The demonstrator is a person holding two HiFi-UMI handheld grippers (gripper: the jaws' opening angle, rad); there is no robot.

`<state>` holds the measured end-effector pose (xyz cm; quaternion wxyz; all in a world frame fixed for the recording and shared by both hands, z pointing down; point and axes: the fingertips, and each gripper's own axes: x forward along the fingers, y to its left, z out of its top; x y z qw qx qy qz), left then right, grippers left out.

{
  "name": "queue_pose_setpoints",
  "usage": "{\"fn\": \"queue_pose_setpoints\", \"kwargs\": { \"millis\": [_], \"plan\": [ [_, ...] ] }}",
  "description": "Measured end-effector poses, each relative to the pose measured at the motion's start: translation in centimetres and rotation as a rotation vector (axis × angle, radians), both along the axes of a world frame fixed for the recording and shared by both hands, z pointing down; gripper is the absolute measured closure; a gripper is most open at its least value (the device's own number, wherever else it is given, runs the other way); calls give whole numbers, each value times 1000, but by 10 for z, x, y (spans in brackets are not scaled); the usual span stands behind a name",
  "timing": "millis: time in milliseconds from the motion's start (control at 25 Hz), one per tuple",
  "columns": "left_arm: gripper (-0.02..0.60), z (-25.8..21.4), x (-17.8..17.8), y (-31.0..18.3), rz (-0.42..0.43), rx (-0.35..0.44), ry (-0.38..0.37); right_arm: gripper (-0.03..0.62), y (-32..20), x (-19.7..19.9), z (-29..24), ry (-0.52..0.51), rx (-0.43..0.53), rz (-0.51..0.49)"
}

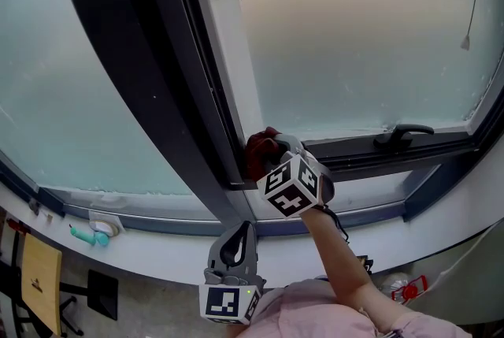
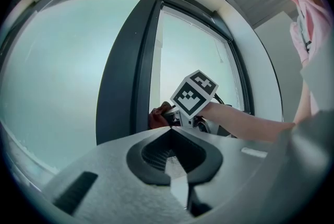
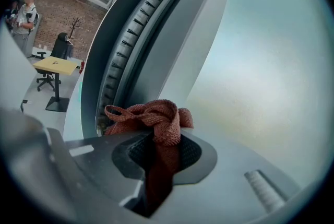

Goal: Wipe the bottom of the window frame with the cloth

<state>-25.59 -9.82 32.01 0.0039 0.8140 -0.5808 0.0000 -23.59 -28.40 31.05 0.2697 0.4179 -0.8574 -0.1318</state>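
Frosted panes [image 1: 354, 29]: two, set in one dark frame [image 1: 169, 104]. Handle [image 1: 403, 134]: one, centre right of the head view. Hand-held grippers: two. Right hand-held gripper [image 3: 156, 151]: picture centre, jaws clamped on the one rust-red cloth [image 3: 154, 117], which is bunched at the frame's lower corner. Left hand-held gripper [image 2: 172, 155]: bottom centre, jaws closed together and empty, apart from the frame.
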Motion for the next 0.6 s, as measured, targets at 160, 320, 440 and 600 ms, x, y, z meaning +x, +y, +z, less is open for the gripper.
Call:
{"fn": "queue_pose_setpoints", "kwargs": {
  "millis": [160,320,440,600],
  "plan": [
    [586,-1,1,-2,1,2,5,528,0,4,0,-3,-6,-8],
    [586,0,3,-3,8,2,7,528,0,6,0,-5,-6,-14],
    [586,0,4,-4,10,0,9,528,0,6,-1,-11,-10,-16],
    [586,-1,8,-6,21,4,8,528,1,6,-2,-10,15,-12]
  ]
}}
